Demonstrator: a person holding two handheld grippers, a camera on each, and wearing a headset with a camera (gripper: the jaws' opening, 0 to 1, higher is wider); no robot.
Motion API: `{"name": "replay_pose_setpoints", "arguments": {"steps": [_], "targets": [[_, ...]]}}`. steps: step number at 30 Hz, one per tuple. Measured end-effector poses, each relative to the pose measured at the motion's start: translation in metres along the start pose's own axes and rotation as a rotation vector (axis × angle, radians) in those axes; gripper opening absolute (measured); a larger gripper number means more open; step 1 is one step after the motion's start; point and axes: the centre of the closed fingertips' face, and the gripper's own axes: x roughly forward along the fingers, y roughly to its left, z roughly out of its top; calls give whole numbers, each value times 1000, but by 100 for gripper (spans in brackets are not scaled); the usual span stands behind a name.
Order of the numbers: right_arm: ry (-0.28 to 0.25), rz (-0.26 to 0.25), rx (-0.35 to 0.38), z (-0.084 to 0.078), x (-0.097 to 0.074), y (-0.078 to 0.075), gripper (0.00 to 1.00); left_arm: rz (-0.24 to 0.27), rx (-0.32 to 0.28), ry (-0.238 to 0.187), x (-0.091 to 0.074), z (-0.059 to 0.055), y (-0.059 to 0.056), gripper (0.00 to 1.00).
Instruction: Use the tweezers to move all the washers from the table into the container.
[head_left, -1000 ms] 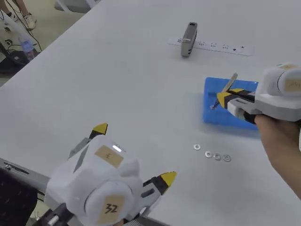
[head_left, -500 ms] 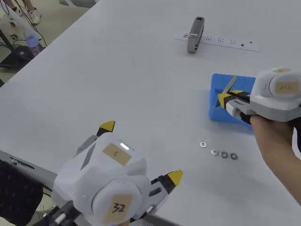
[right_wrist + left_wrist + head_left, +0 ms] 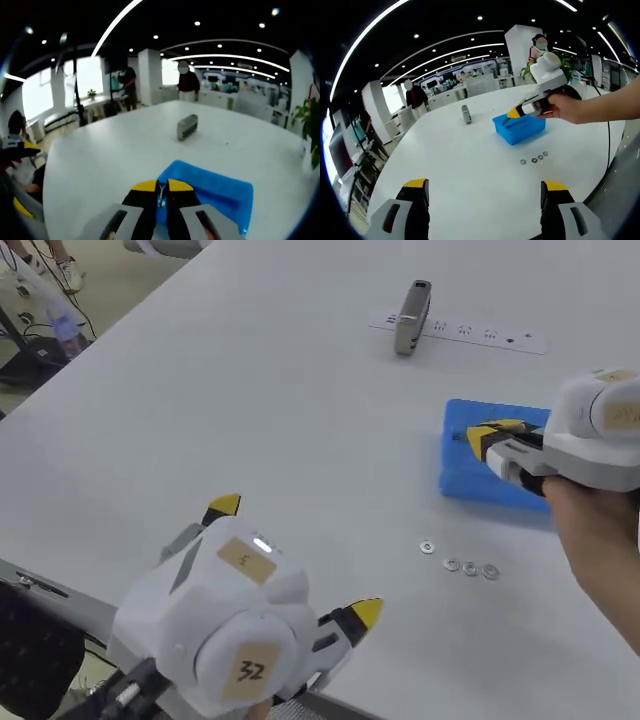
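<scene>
your right gripper point(image 3: 476, 438) clenches the tweezers point(image 3: 160, 199), left gripper point(image 3: 293, 558) released; stab hard and washers point(image 3: 460, 563) at 6 o'clock of the container point(image 3: 465, 480) may scatter.

- The right gripper point(image 3: 485, 438) has rolled in the hand above the blue container point(image 3: 470, 480)
- The tweezers point(image 3: 160, 198), earlier slanting up past the container's far rim, now lie pinched between the closed jaws, pointing forward over its blue floor
</scene>
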Motion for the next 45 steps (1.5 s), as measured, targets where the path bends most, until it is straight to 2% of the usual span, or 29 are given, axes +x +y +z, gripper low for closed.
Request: {"name": "replay_pose_setpoints", "arguments": {"steps": [4, 7, 11, 15, 17, 19, 23, 28, 32, 33, 34, 35, 37, 39, 44, 45], "targets": [[-11, 18, -7, 6, -12, 5, 1, 3, 2, 3, 0, -1, 1, 94], [-11, 47, -22, 13, -29, 17, 1, 5, 3, 4, 0, -1, 1, 94], [34, 94, -62, 9, -44, 29, 1, 5, 7, 3, 0, 0, 1, 94], [92, 150, -99, -6, -56, 48, 1, 4, 12, 6, 0, -1, 0, 93], [139, 177, -109, -18, -64, 57, 1, 7, 11, 8, 0, -1, 1, 93], [207, 217, -124, -33, -72, 67, 1, 8, 10, 10, 0, -2, 1, 93], [285, 265, -136, -53, -86, 86, 1, 6, 13, 11, 0, -2, 1, 93], [391, 311, -169, -77, -99, 102, 1, 5, 15, 12, 0, -2, 0, 93], [464, 324, -207, -100, -99, 105, 1, 6, 16, 13, 0, -2, 0, 93], [468, 324, -210, -103, -97, 105, 1, 6, 17, 13, 0, -2, 0, 93], [418, 312, -223, -97, -94, 104, 2, 6, 17, 12, 0, -2, 0, 93], [433, 318, -217, -98, -95, 104, 1, 5, 17, 13, 0, -3, 0, 93], [417, 317, -183, -95, -92, 104, 1, 6, 18, 15, 0, -3, 0, 92], [395, 311, -185, -94, -89, 103, 1, 8, 18, 15, 0, -3, 1, 92], [262, 268, -177, -92, -88, 102, 1, 9, 20, 20, 0, -4, 1, 92], [250, 262, -178, -93, -89, 103, 1, 8, 20, 20, 0, -4, 1, 92]]}}
